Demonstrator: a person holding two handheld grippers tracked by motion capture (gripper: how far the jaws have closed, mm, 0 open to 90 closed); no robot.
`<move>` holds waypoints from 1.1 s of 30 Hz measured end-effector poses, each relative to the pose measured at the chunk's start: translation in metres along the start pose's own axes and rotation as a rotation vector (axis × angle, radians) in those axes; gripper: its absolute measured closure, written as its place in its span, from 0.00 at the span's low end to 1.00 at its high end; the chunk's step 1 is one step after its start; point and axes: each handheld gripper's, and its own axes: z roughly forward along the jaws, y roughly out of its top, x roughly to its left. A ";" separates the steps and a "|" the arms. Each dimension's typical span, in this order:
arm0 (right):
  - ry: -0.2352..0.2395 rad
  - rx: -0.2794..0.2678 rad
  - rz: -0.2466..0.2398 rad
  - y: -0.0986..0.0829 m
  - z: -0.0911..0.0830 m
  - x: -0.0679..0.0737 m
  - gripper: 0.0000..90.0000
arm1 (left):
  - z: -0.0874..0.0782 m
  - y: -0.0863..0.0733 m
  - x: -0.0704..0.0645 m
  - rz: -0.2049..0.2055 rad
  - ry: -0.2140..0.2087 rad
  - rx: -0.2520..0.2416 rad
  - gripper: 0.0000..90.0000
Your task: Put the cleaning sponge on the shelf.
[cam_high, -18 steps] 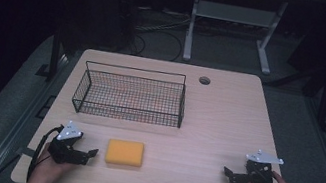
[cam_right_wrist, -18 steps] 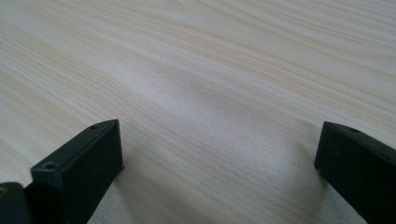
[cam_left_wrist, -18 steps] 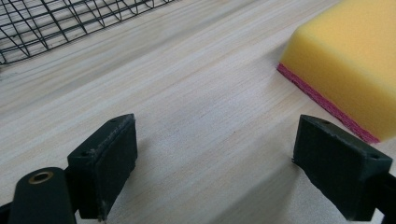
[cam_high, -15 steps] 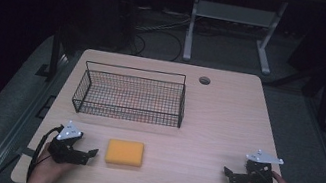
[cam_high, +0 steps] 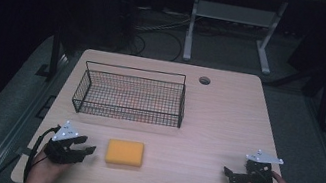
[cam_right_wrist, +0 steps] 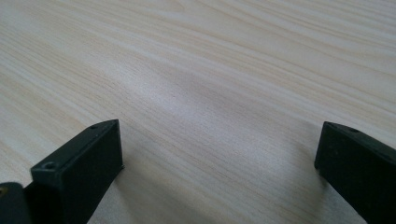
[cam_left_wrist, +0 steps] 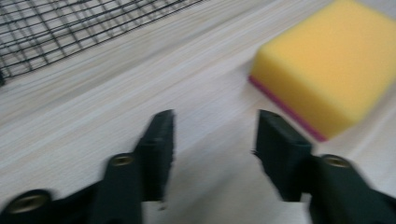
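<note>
Left tool sits low at the near left corner of the tabletop, jaws apart, nothing between them. In the left gripper view the same tool points at bare wood, with the sponge ahead and off to one side, near but not touching. From the high view the sponge, yellow with a thin pink underside layer, lies flat just right of the left tool, in front of the wire basket, which stands apart from it toward the far left of the tabletop and looks empty.

Right tool rests near the right edge, well apart from the sponge, jaws spread wide over bare wood in the right gripper view.

Step judged: approach to the sponge, grasp not yet made; likely aim is sponge into basket. Next move calls for swinging the left tool toward the sponge so the jaws straddle its sides, then closing. Sponge is soft, so a light squeeze should do.
</note>
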 end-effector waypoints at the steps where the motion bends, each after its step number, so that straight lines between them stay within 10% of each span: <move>1: 0.000 0.000 0.000 0.000 0.000 0.000 0.00 | -0.001 0.001 -0.002 0.002 -0.005 0.002 0.63; 10: 0.000 0.000 0.000 0.000 0.000 0.000 0.00 | -0.011 0.004 -0.024 0.019 -0.096 0.008 1.00; 33: 0.001 0.002 0.000 0.000 0.000 0.000 0.00 | 0.000 0.005 -0.053 0.052 -0.199 0.030 1.00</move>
